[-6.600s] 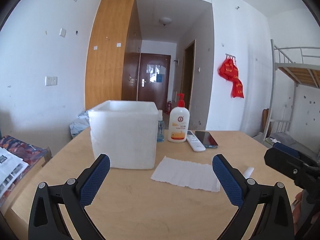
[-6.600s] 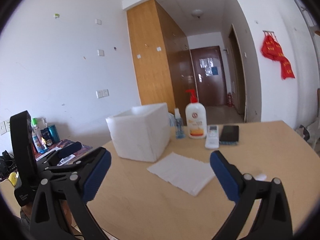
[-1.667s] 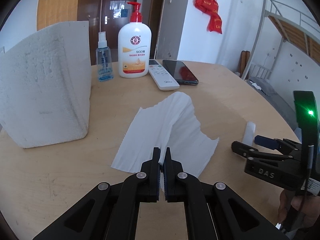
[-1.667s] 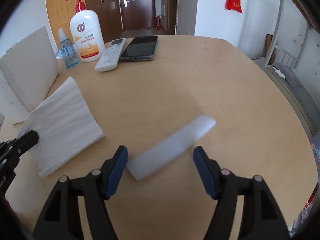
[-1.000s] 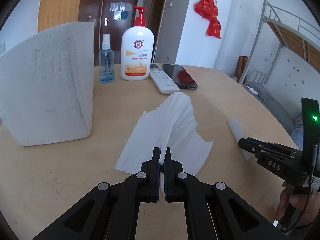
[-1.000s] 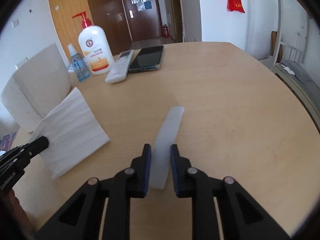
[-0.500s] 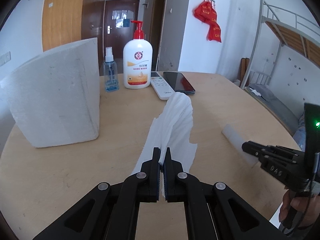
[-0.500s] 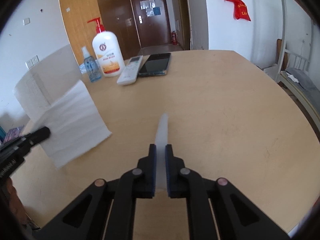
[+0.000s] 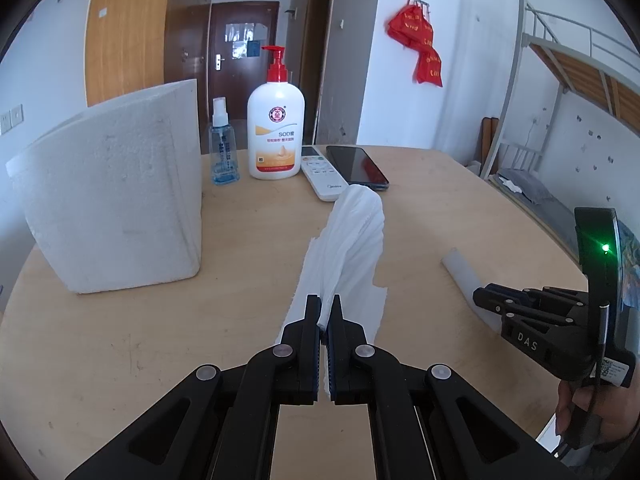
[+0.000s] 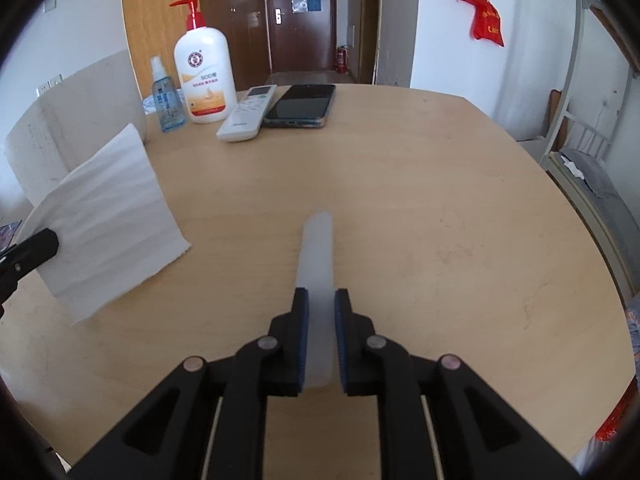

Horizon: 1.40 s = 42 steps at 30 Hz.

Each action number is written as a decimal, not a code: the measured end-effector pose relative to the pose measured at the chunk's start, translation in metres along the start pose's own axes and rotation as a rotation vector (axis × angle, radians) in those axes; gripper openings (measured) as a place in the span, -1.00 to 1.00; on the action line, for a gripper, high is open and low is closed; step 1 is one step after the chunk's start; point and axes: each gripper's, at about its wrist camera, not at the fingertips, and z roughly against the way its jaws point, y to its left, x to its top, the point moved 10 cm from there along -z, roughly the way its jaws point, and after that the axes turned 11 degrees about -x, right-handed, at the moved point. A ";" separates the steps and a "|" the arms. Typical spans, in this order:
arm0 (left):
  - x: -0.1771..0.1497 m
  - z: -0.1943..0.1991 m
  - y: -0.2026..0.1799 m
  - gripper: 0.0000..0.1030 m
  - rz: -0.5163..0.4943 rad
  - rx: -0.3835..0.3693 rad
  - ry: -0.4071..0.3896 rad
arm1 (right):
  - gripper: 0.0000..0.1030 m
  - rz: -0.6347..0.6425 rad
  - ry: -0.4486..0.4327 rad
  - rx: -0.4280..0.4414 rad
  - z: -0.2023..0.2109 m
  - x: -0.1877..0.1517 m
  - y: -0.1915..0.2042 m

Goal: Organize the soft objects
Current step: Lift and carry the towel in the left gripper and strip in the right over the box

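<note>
My left gripper (image 9: 324, 304) is shut on the near edge of a white paper towel (image 9: 348, 244) and holds it lifted, the sheet drooping forward above the wooden table (image 9: 120, 352). The towel also shows at the left of the right wrist view (image 10: 108, 216). My right gripper (image 10: 320, 300) is shut on a white foam strip (image 10: 318, 248) that sticks out forward above the table; the strip also shows at the right of the left wrist view (image 9: 460, 266). A white foam box (image 9: 112, 204) stands at the left.
A lotion pump bottle (image 9: 275, 132), a small spray bottle (image 9: 223, 152), a white remote (image 9: 322, 172) and a dark phone (image 9: 356, 164) stand at the table's far side. A bunk bed (image 9: 580, 80) is at the right. The table edge curves near the right.
Both grippers closed: the left took the paper towel and lifted it off the table, the right closed on the foam strip and raised it. Both have risen since half a second ago.
</note>
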 end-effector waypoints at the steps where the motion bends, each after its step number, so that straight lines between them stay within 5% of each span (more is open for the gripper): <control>1: 0.000 0.000 0.000 -0.95 0.000 0.000 0.000 | -0.68 0.000 0.001 0.002 0.000 0.000 0.000; 7: 0.000 0.001 0.000 -0.95 0.004 0.001 -0.002 | -0.07 0.010 0.007 -0.021 -0.003 0.000 -0.002; 11: -0.001 0.003 0.000 -0.95 0.002 0.000 -0.004 | -0.08 0.041 0.007 -0.020 -0.007 -0.002 0.007; 14: 0.000 0.005 0.002 -0.95 0.005 0.005 -0.007 | -0.53 0.073 -0.009 -0.034 -0.006 -0.001 0.011; 16: -0.001 0.006 0.004 -0.95 0.009 0.007 -0.011 | -0.61 0.070 -0.018 -0.027 -0.003 0.000 0.011; 29: 0.002 0.028 0.004 -0.95 0.011 0.021 -0.050 | -0.62 -0.006 -0.099 0.091 0.035 0.012 0.016; 42: 0.011 0.088 -0.009 -0.95 -0.018 0.079 -0.145 | -0.62 -0.036 -0.330 0.202 0.129 0.043 0.027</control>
